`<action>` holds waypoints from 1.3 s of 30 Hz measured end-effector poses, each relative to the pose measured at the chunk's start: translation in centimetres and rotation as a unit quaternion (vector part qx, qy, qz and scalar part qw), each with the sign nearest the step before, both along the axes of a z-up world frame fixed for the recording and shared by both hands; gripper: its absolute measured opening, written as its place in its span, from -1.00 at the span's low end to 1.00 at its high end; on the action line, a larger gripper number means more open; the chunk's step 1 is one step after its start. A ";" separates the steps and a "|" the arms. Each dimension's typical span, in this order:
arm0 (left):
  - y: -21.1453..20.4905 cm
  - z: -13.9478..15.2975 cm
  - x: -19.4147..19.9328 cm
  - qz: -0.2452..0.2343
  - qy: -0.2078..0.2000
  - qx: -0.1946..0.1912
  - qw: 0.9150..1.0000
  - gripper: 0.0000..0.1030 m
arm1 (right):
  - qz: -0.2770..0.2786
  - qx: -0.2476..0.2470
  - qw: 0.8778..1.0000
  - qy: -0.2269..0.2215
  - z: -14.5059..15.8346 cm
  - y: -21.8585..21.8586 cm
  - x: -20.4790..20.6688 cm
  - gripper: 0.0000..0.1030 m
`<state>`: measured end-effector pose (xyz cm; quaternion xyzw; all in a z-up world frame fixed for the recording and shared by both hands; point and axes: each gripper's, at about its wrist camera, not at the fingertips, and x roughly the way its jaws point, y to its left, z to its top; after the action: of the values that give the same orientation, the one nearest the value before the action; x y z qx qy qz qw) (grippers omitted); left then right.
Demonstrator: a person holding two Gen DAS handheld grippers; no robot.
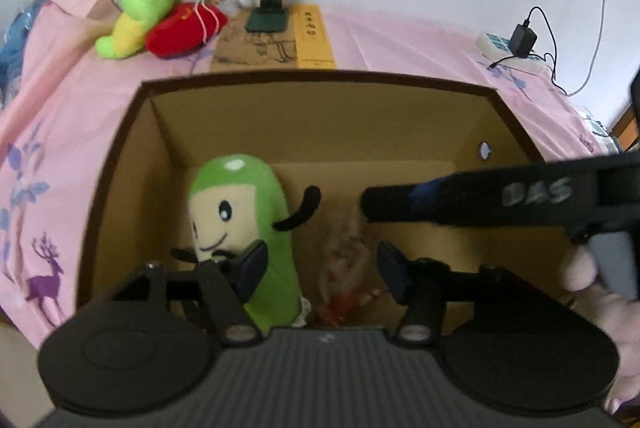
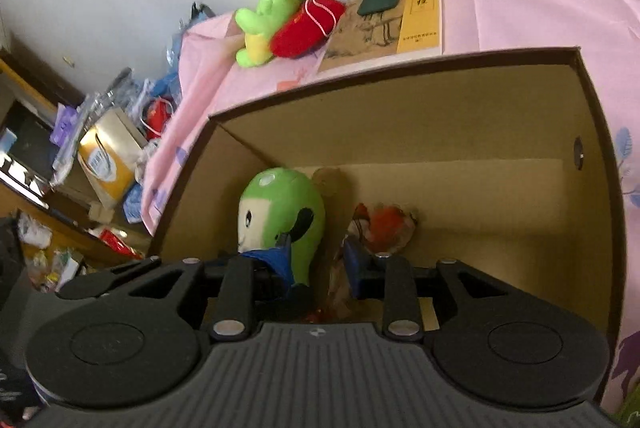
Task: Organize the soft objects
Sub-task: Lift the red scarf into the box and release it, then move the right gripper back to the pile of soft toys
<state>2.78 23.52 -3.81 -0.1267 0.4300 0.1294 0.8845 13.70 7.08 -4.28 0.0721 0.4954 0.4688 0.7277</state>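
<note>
Looking from the left wrist, the left gripper (image 1: 320,268) hung over the cardboard box (image 1: 320,83) with jaws apart and empty, the green plush (image 1: 244,211) lying in the box's left corner. From the right wrist, the right gripper (image 2: 318,266) stood slightly parted above a blurred orange toy (image 2: 384,228), gripping nothing.

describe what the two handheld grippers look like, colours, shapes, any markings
Both are black plastic. The left gripper has a ribbed grey-black body, two round discs at its sides, silver pivot bolts and dark blue finger pads. The right gripper is built the same, with brighter blue pads; seen from the left wrist, its side carries silver lettering reading DAS.
</note>
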 end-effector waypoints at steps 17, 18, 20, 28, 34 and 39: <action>-2.7 4.5 -1.6 0.061 0.004 0.089 0.994 0.18 | -0.062 0.052 0.992 -0.098 3.8 -6.3 -2.7 -0.73; -3.1 4.7 -1.7 0.063 0.004 0.095 0.993 0.18 | -0.065 0.054 0.991 -0.107 3.8 -6.8 -2.8 -0.73; -4.0 5.1 -1.9 0.069 0.005 0.103 0.992 0.19 | -0.067 0.055 0.989 -0.121 3.7 -7.8 -3.1 -0.72; -8.8 5.8 -2.1 0.087 0.013 0.121 0.989 0.20 | -0.074 0.063 0.990 -0.100 3.2 -12.0 -3.0 -0.72; -12.8 5.9 -1.8 0.087 0.017 0.129 0.988 0.22 | -0.063 0.061 0.992 -0.090 2.8 -15.8 -3.1 -0.72; -15.9 5.8 -1.6 0.084 0.018 0.132 0.988 0.23 | -0.055 0.059 0.994 -0.078 2.3 -18.9 -3.2 -0.72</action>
<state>1.21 7.58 2.04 -0.0424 0.4127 0.2607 0.8717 10.54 -11.79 -2.01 0.1050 0.4038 0.4603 0.7836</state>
